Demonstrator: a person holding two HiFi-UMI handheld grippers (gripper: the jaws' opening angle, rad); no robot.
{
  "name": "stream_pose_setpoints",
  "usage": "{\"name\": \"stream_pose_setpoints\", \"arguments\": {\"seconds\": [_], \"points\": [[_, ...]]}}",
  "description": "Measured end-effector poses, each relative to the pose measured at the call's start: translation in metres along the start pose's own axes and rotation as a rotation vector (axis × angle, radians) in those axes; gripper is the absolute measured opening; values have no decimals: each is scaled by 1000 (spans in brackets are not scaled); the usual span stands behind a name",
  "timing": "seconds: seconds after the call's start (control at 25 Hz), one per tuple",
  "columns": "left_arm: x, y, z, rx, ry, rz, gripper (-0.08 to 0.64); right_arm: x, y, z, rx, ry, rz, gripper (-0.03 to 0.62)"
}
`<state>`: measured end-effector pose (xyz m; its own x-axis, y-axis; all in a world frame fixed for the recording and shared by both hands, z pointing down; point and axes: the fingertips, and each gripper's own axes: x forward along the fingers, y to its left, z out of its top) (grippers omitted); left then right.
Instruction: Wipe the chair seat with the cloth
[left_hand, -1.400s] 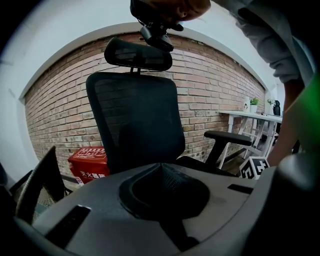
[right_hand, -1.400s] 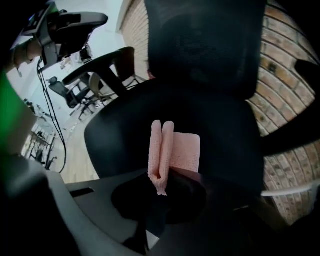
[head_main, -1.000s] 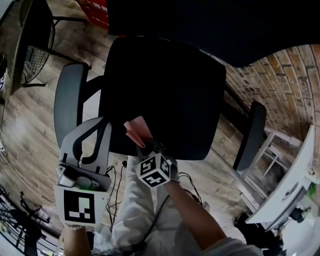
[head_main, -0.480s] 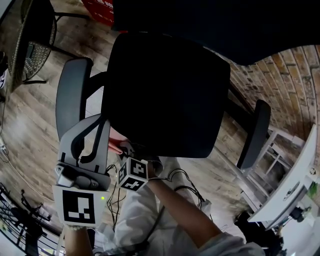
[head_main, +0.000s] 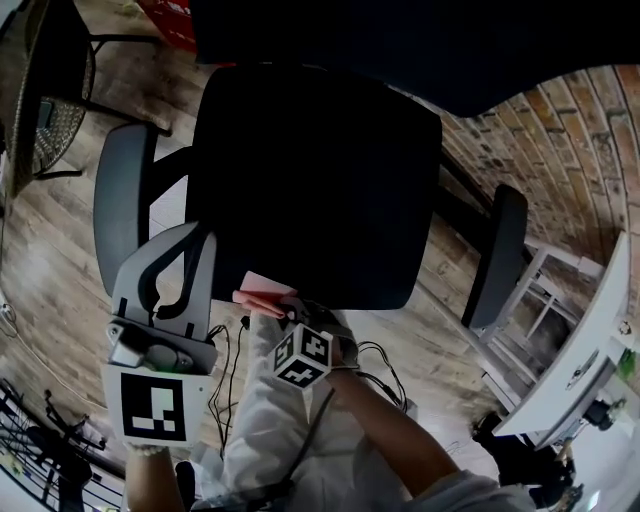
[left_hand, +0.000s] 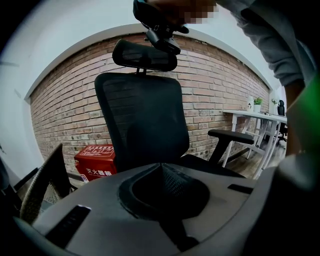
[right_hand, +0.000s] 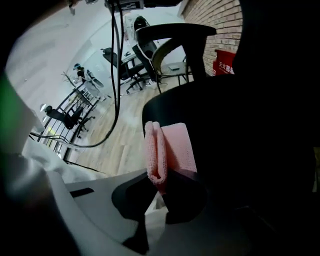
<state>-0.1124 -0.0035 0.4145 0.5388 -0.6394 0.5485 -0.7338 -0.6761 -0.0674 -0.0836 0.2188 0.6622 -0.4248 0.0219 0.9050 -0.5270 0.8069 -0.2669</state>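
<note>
Right gripper view shows the pink cloth (right_hand: 170, 147) folded double and pinched by its lower edge in the right claw (right_hand: 162, 182), whose jaws are pressed onto the fold. Most of the cloth stands free above them against the dark chair seat (right_hand: 240, 140).

The cloth looks light, soft and limp, with a knitted face that should drag on the seat rather than slide. It will likely crumple if pushed edge-on. A hold at the folded edge, as here, seems right, because it leaves the broad free part to lie flat on the seat.

From the head view, the cloth (head_main: 262, 290) sits at the seat's (head_main: 320, 180) near edge, toward its left corner, partly hanging past the rim. The right claw (head_main: 280, 305) reaches forward from the person's body, forearm angled in from the right, with the marker cube turned up toward the camera.

The left claw (head_main: 180, 262) hangs off the seat, just beside the left armrest (head_main: 118, 200) and over the wooden floor (head_main: 55, 240). Its jaws are closed together on nothing, pointing toward the chair back.
</note>
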Motion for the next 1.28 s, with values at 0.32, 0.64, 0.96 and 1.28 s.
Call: {"name": "stream_pose_setpoints", "arguments": {"seconds": [0.32,0.64,0.96,1.28], "points": [[19,-26,15,12,-16,-44,18,-49,-58,-104,215,87,-132,54],[31,-53,27,44,-16,-87,18,-102,-93,-200,338,165,-240,54],[38,-74,50,82,-37,-112,18,-141,-97,-234,460,145,-284,54],[6,-64,132,139,-96,-86,18,-218,-97,-118,506,-141,-297,54]]}}
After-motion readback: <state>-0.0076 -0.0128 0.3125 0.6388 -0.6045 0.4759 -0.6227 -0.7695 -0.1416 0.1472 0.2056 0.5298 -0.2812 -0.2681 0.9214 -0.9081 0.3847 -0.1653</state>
